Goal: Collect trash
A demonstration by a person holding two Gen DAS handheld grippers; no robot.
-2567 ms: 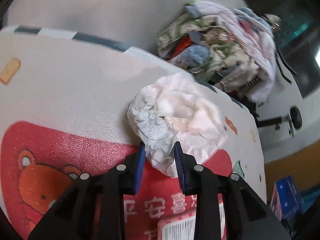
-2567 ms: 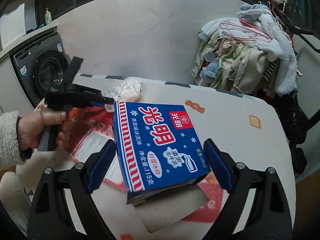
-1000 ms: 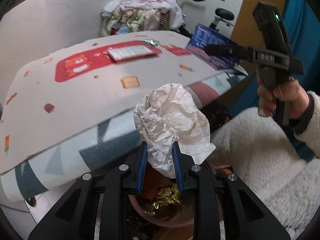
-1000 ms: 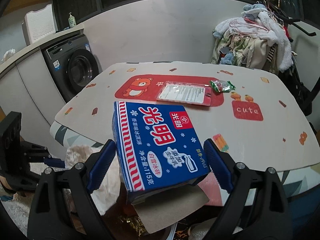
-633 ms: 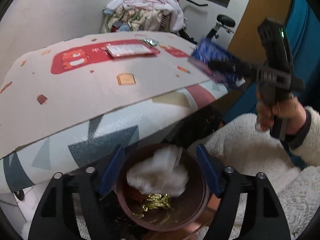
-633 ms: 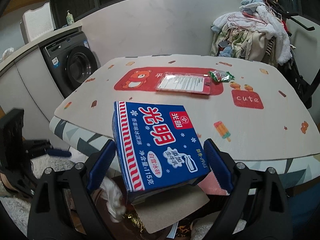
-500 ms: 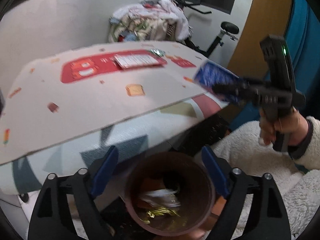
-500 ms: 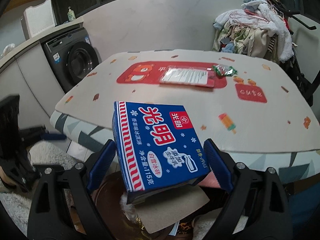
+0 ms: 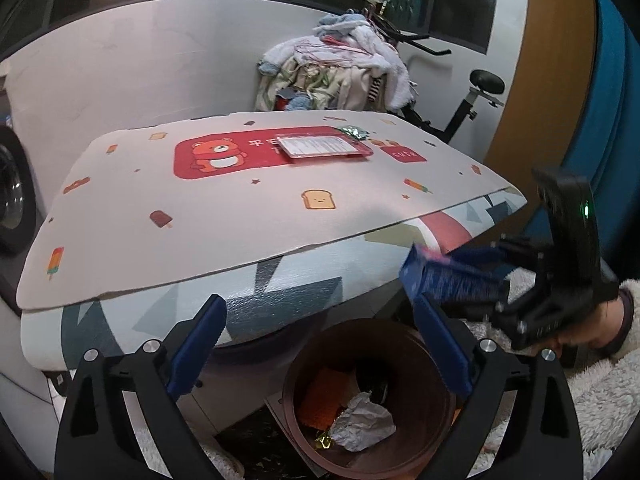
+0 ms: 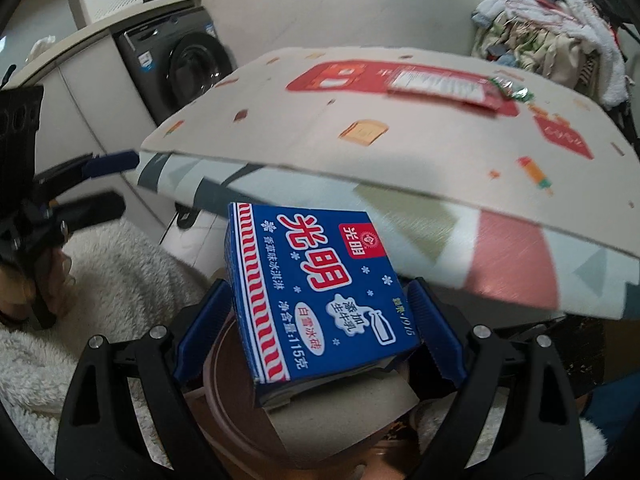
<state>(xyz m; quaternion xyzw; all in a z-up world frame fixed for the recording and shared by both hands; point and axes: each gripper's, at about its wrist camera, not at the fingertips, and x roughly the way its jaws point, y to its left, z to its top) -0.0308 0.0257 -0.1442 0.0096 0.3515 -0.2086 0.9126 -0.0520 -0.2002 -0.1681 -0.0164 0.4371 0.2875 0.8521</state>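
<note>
My left gripper [image 9: 316,320] hangs over a brown bin [image 9: 404,330] beside the table. Its jaws are opening and nothing is between them. A crumpled white paper ball [image 9: 362,426] lies inside the bin on other scraps. My right gripper [image 10: 318,292] is shut on a blue ice-cream box [image 10: 316,280] and holds it just above the bin's rim [image 10: 224,380], below the table edge. The left wrist view shows that box [image 9: 448,280] at the right, over the bin's far side. In the right wrist view the left gripper [image 10: 108,180] shows at the far left.
On the bear-print table mat [image 9: 240,216] lie a red packet with a white label [image 9: 324,146] and a green wrapper [image 9: 354,132]. A clothes pile [image 9: 340,68] and an exercise bike [image 9: 476,96] stand behind. A washing machine [image 10: 188,60] is at the left. A fluffy white fabric [image 10: 120,272] surrounds the bin.
The left jaws spread wide and the paper ball fell from them into the bin. The right gripper came down with the box from table height to just over the bin.
</note>
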